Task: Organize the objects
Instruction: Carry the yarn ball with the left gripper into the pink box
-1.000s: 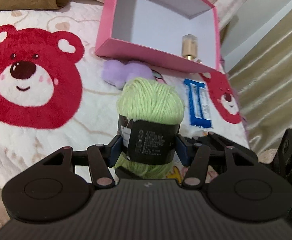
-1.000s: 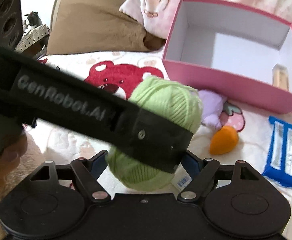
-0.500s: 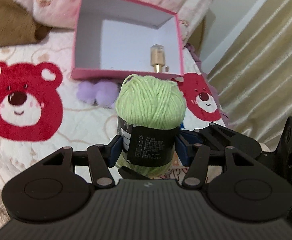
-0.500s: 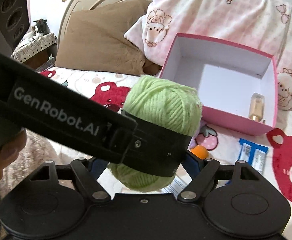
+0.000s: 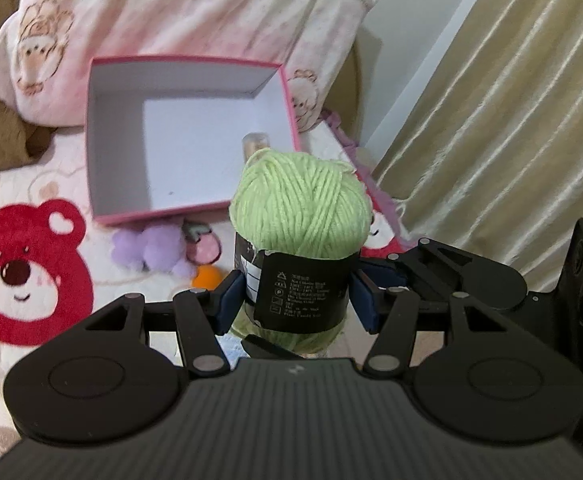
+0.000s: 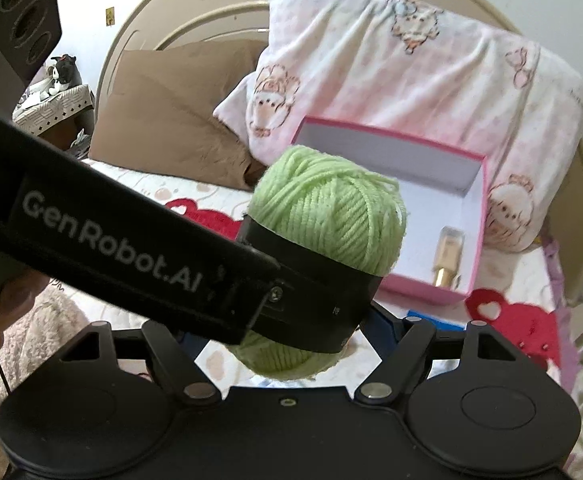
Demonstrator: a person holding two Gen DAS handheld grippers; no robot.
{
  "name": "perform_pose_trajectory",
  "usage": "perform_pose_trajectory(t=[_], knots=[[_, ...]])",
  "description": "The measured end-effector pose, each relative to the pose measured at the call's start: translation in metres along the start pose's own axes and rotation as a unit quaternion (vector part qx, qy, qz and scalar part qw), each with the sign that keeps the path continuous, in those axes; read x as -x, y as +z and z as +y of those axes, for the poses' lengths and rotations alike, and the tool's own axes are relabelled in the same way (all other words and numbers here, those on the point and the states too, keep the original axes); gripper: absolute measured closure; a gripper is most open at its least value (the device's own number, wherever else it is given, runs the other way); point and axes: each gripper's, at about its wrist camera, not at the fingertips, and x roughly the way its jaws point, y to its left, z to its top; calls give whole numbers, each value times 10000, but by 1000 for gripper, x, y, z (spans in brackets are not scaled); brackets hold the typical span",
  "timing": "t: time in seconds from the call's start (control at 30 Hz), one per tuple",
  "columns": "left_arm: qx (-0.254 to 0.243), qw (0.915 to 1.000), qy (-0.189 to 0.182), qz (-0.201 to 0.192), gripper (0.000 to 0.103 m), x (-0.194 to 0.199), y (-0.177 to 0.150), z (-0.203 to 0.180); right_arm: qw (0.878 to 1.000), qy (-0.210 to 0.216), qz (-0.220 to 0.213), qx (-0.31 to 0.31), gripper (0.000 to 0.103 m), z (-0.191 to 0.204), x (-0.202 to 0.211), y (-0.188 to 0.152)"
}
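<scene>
Soft even daylight; fisheye-bent edges; slight blur.

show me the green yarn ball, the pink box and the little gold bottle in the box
green yarn ball (image 5: 303,204), left wrist view, on the wound yarn above its black label
pink box (image 5: 191,65), left wrist view, on the far rim
gold bottle (image 6: 448,258), right wrist view, on the bottle's body, in the box's right corner

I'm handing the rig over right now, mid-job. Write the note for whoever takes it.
Left gripper: shut on the green yarn ball at its black band, held in the air short of the pink box.
Right gripper: jaws straddle the same ball; contact unclear.
Done: small gold bottle is in the box.
Left: yarn into the box, then probably the purple plush, orange toy and blue packet lying outside it.
</scene>
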Motion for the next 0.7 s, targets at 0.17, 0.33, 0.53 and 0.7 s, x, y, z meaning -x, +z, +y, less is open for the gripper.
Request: perform_pose_trajectory(t=[0.17, 0.33, 0.53, 0.7], knots=[[-60, 10000, -54, -55, 47, -4, 16, -8, 9998, -89, -163, 106, 22, -15, 6, 11], [-47, 10000, -26, -66, 47, -21, 42, -9, 9993, -174, -263, 207, 23, -35, -4, 26], [186, 9998, -32, -74, 47, -54, 79, 4, 9989, -220, -286, 287, 27, -66, -33, 45], [398, 9991, -44, -129, 47, -91, 109, 18, 9992, -217, -293, 148, 30, -100, -66, 60]])
